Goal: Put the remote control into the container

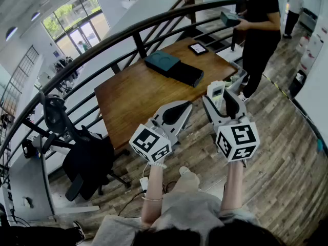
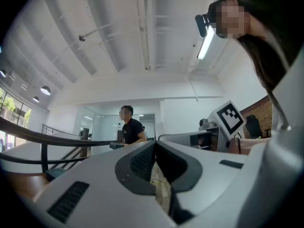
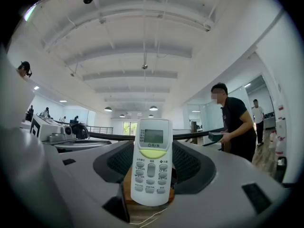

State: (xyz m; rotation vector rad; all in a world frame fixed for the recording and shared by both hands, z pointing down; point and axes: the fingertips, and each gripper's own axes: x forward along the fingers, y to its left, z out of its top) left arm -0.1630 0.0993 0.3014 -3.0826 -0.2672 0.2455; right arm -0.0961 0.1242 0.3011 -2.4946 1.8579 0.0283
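A white remote control (image 1: 216, 91) with a small screen and grey buttons stands upright between the jaws of my right gripper (image 1: 223, 94), which is shut on it. In the right gripper view the remote control (image 3: 152, 161) fills the gap between the dark pads (image 3: 118, 163). My left gripper (image 1: 185, 106) hovers beside it over the near edge of the wooden table (image 1: 130, 101), its jaws closed together with nothing between them. A flat dark teal box (image 1: 162, 62) and a black box (image 1: 187, 75) lie on the far part of the table.
A small tablet (image 1: 198, 48) lies at the table's far corner. A person in black (image 1: 259, 29) stands to the right of the table holding a dark box (image 1: 229, 18). A curved black railing (image 1: 102, 47) runs behind the table. A black office chair (image 1: 82, 160) stands at the left.
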